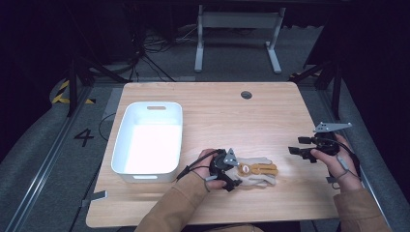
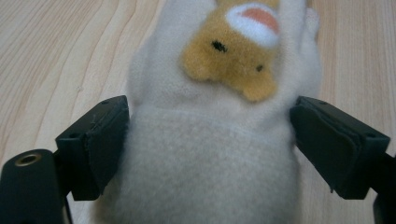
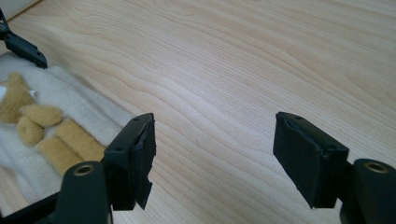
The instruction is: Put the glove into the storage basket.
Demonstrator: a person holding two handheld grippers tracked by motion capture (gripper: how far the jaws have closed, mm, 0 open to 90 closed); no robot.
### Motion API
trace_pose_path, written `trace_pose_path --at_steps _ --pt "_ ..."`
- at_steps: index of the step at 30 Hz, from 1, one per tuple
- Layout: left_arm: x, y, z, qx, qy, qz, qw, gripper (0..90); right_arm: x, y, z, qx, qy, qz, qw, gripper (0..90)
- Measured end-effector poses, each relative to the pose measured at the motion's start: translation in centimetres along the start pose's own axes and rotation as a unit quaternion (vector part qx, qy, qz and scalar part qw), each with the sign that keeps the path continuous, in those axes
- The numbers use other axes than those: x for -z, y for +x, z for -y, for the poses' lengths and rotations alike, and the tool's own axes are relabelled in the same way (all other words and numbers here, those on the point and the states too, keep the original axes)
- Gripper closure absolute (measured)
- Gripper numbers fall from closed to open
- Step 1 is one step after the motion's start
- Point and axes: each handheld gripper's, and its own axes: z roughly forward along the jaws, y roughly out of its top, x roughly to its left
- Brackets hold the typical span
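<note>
- The desk (image 1: 270,121) has a light wood top.
- A white tub (image 1: 126,145) sits just left of the left hand-held gripper (image 1: 231,180).
- A cream mitten (image 1: 258,171) lies between that gripper's jaws.

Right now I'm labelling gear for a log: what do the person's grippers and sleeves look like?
Both grippers, left gripper and right gripper, are black with two blocky padded jaws and a grey three-cornered plate on top. Black cables trail off. The sleeves are tan.

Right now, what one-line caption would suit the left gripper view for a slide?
The left gripper straddles the cuff of a cream fleece mitten with a tan bear face, on the wooden table.
</note>
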Motion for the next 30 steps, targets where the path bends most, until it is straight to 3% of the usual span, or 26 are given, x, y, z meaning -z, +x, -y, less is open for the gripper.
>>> trace_pose_path --at_steps 8,13,18,24,30 --pt "-1.3 -0.1 -0.1 -0.007 0.017 -0.001 0.9998 9.9 0.0 0.0 0.0 0.0 0.001 0.0 1.0 30.6" --pt "-1.5 -0.2 -0.4 0.005 0.021 0.002 0.9998 9.9 -0.1 0.0 0.0 -0.001 0.002 0.0 1.0 30.6" --pt "-1.8 0.0 -0.5 0.001 0.013 0.004 0.9999 10.0 -0.2 0.0 0.1 0.001 0.003 -0.002 1.0 30.6" --pt "-2.3 -0.3 -0.6 0.006 0.011 0.003 0.9999 1.4 -0.2 0.0 0.0 0.003 0.002 -0.001 1.0 30.6" --pt "-2.5 -0.4 -0.6 0.009 0.004 0.0 1.0 1.0 -0.3 0.0 0.1 0.002 0.004 -0.002 1.0 30.6"
